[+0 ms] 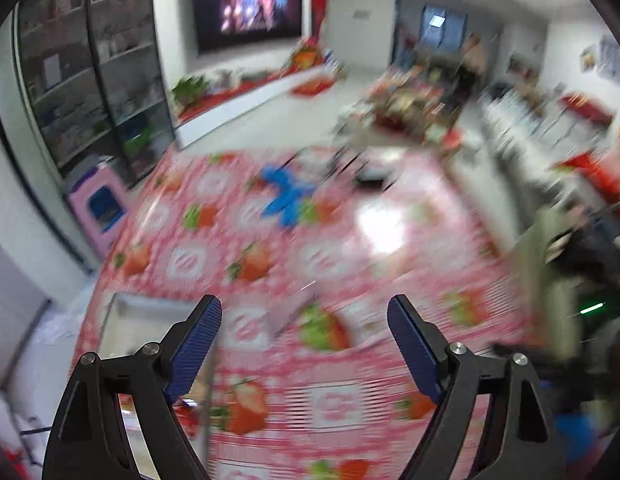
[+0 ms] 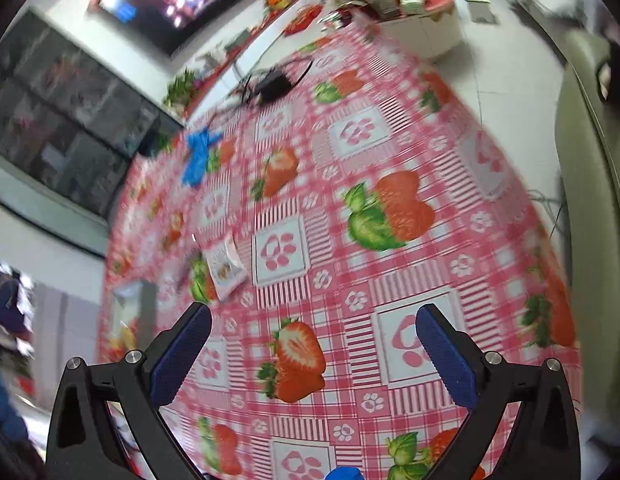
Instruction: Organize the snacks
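Left gripper [image 1: 305, 314]: jaws spread wide, nothing between them. Right gripper [image 2: 314, 322]: jaws likewise spread, nothing gripped. Both angled down over the tablecloth [image 2: 390, 152].

Snack packet [image 2: 225, 266]: flat on the cloth, just ahead of the right gripper's left finger, clear of the pads. Visible also from the left wrist as a blurred pale shape just ahead of the left gripper, between the fingers' lines.

Clear bin [image 1: 149, 320]: at the table edge, beside and behind the left gripper's left finger; contents too blurred to identify, though some coloured items appear inside.

Blue object [image 2: 199, 152]: far ahead and left of the right gripper, apparently not a snack.

Progress, judged: late stage. One packet loose on the cloth; no other loose snack visible. Remaining: grasp packet, transfer to bin.
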Demonstrator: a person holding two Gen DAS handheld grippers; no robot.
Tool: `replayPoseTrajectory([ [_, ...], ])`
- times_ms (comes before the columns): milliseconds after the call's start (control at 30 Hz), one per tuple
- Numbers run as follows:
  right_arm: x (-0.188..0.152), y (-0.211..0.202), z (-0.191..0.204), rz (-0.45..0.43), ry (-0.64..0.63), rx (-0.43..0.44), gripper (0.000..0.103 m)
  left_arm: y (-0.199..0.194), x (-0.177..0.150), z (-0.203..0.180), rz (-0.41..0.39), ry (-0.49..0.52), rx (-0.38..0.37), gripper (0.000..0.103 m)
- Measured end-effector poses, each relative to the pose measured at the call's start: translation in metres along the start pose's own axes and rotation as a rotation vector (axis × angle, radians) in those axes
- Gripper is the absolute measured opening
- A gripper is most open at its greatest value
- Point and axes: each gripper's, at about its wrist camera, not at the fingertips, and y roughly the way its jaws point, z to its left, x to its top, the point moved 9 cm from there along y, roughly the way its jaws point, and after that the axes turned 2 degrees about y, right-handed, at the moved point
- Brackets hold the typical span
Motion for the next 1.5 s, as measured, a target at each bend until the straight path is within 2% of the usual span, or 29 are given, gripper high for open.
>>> replayPoseTrajectory([
  [33,-0.006,0.010,0.005,0.021,-0.030,-0.011,0.103,0.026,-0.013,0.006,0.035,0.032,0.044,0.088],
  [133,-0.020,0.041,0.022,0.068,-0.125,-0.052,0.103,0.073,-0.041,0.005,0.085,0.109,0.073,0.088],
  [267,-0.021,0.079,0.047,0.086,-0.252,-0.121,0.103,0.133,-0.048,-0.001,0.097,0.236,0.111,0.088],
  [300,-0.018,0.089,0.054,0.085,-0.282,-0.140,0.103,0.149,-0.049,0.001,0.108,0.233,0.116,0.088],
  [433,-0.005,0.115,0.073,0.072,-0.347,-0.179,0.103,0.193,-0.052,0.001,0.148,0.184,0.054,0.088],
  [533,0.004,0.136,0.085,0.075,-0.391,-0.197,0.103,0.218,-0.058,0.001,0.174,0.211,0.059,0.088],
  [600,0.008,0.151,0.090,0.085,-0.411,-0.211,0.103,0.231,-0.063,0.001,0.197,0.207,0.039,0.088],
  [633,0.009,0.159,0.092,0.095,-0.423,-0.212,0.103,0.231,-0.061,0.001,0.172,0.186,0.021,0.089],
  [700,0.007,0.173,0.097,0.114,-0.446,-0.210,0.103,0.236,-0.058,0.001,0.175,0.158,-0.006,0.088],
  [767,0.009,0.178,0.101,0.092,-0.486,-0.241,0.103,0.240,-0.054,0.001,0.172,0.149,-0.017,0.088],
  [800,0.008,0.180,0.103,0.086,-0.505,-0.249,0.101,0.240,-0.054,0.000,0.168,0.149,-0.017,0.086],
  [833,0.008,0.180,0.104,0.076,-0.519,-0.263,0.092,0.239,-0.054,-0.002,0.164,0.149,-0.021,0.082],
  [867,0.009,0.178,0.105,0.055,-0.539,-0.284,0.078,0.238,-0.054,-0.006,0.161,0.149,-0.045,0.067],
  [900,0.009,0.177,0.107,0.043,-0.546,-0.278,0.068,0.235,-0.056,-0.011,0.162,0.148,-0.074,0.044],
  [933,0.008,0.173,0.109,0.036,-0.551,-0.265,0.049,0.233,-0.058,-0.015,0.167,0.152,-0.074,0.036],
  [967,0.008,0.171,0.108,0.034,-0.555,-0.272,0.049,0.230,-0.061,-0.017,0.172,0.160,-0.054,0.028],
  [1033,0.005,0.165,0.104,0.040,-0.540,-0.267,0.049,0.218,-0.073,-0.019,0.179,0.153,-0.026,0.027],
  [1133,-0.009,0.145,0.084,0.042,-0.502,-0.266,0.049,0.196,-0.101,-0.017,0.184,0.080,-0.014,0.027],
  [1267,-0.036,0.115,0.052,0.033,-0.452,-0.317,0.049,0.157,-0.146,-0.014,0.185,-0.027,-0.004,0.030],
  [1333,-0.056,0.096,0.036,0.023,-0.421,-0.335,0.049,0.145,-0.158,-0.014,0.168,-0.042,0.002,0.053],
  [1367,-0.067,0.087,0.029,0.019,-0.407,-0.332,0.056,0.141,-0.160,-0.013,0.148,-0.037,0.013,0.082],
  [1400,-0.072,0.084,0.026,0.020,-0.402,-0.327,0.066,0.136,-0.160,-0.011,0.107,-0.023,0.036,0.095],
  [1433,-0.079,0.079,0.021,0.018,-0.393,-0.318,0.095,0.132,-0.158,-0.009,0.073,-0.012,0.055,0.095],
  [1467,-0.082,0.075,0.017,0.004,-0.388,-0.313,0.103,0.130,-0.156,-0.009,0.057,-0.004,0.060,0.095],
  [1500,-0.082,0.071,0.015,-0.020,-0.387,-0.312,0.103,0.131,-0.155,-0.009,0.055,-0.001,0.049,0.096],
])
